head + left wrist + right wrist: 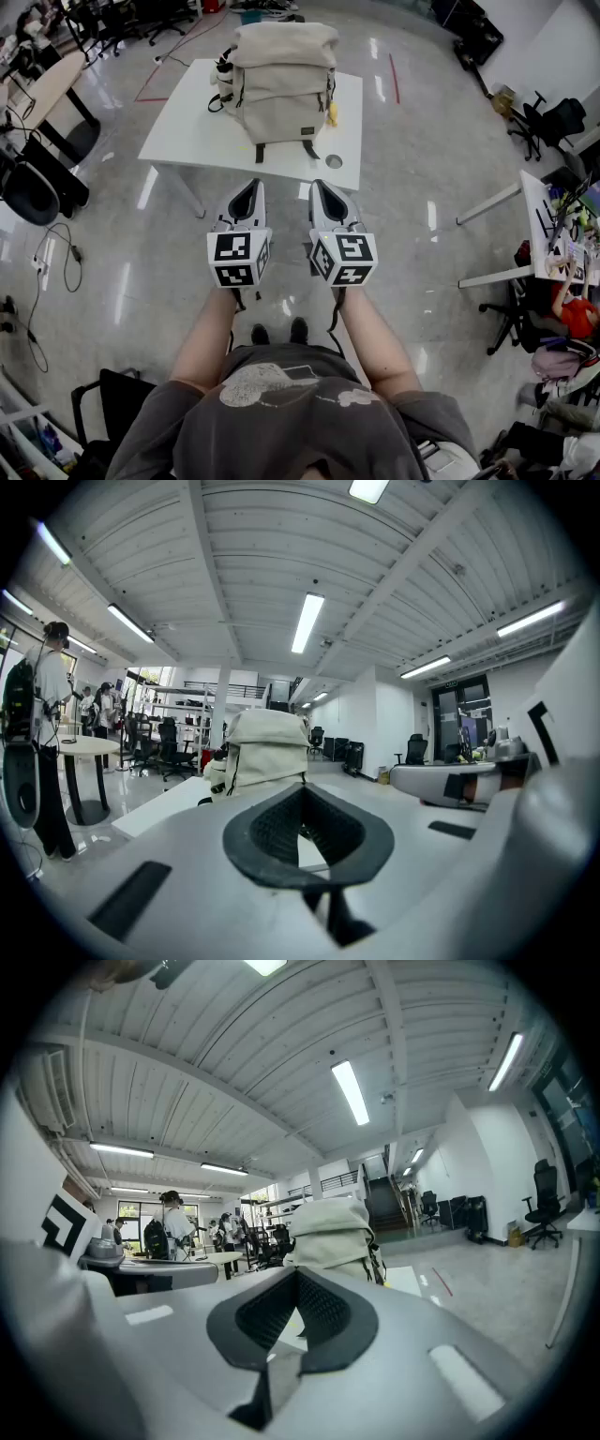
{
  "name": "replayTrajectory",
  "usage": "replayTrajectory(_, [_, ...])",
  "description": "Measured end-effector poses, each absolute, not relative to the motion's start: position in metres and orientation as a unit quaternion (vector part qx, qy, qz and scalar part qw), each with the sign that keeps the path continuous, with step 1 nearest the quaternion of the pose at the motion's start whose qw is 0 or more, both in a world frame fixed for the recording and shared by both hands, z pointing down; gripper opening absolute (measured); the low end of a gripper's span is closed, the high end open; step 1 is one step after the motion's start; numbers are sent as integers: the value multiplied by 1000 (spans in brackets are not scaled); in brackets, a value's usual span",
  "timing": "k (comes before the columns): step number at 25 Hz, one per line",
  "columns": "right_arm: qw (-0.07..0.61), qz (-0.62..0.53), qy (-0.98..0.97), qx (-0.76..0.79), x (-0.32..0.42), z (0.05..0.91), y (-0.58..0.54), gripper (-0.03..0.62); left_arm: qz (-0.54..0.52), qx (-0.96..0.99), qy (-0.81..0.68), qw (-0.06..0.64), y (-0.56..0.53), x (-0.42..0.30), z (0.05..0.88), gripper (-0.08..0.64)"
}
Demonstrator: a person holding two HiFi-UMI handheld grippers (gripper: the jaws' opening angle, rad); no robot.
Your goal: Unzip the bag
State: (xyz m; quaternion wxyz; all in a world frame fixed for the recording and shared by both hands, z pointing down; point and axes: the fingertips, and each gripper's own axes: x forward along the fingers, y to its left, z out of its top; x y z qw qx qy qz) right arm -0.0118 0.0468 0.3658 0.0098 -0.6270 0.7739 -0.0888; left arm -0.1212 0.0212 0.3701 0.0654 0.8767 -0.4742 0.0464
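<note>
- The left gripper (249, 193) is held with its jaws pressed together; nothing is clamped between them.
- The right gripper (324, 193) is closed in the same way and is likewise empty.
- Both grippers are held side by side in front of the person, close to level, with their tips pointed at the table (178, 131).
- They are seen above the floor on the near side of the table; no contact with anything is shown.
- The bag (281, 94) is stood on the table, straight ahead of the grippers and still well apart from them.
- It is set upright, so its long axis runs from the tabletop upward, and its front is turned toward the person.
- In the left gripper view the bag is seen slightly left of the jaw line, in the right gripper view slightly right of it. It is therefore judged to lie on the line between the two grippers, with neither clearly nearer.
- Two straps are seen at the bag's foot, near the table's front edge, and a small yellow tag (331, 113) hangs at its right side.
- No zip pull can be made out at this distance, and the bag is judged to be still closed.
- The task is judged not yet begun. A forward reach is called for first, probably with one gripper steadying the bag while the other is opened for the pull.
</note>
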Motion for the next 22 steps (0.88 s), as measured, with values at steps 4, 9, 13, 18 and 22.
replayTrajectory(4, [13, -85, 774, -627, -11, 363, 45, -2, 56, 879, -470, 53, 19, -119, 367, 5])
replayTrajectory(9, [16, -84, 771, -631, -7, 365, 49, -2, 50, 884, -462, 45, 25, -113, 364, 5])
replayTrajectory(13, [23, -87, 767, -636, 1, 367, 53, -2, 48, 890, -451, 38, 30, -105, 364, 5])
replayTrajectory(18, [38, -88, 767, -635, 10, 362, 53, 0, 48, 889, -455, 37, 30, -95, 363, 5])
replayTrajectory(22, [54, -84, 770, -630, 25, 359, 53, 0, 48, 886, -460, 30, 28, -83, 361, 5])
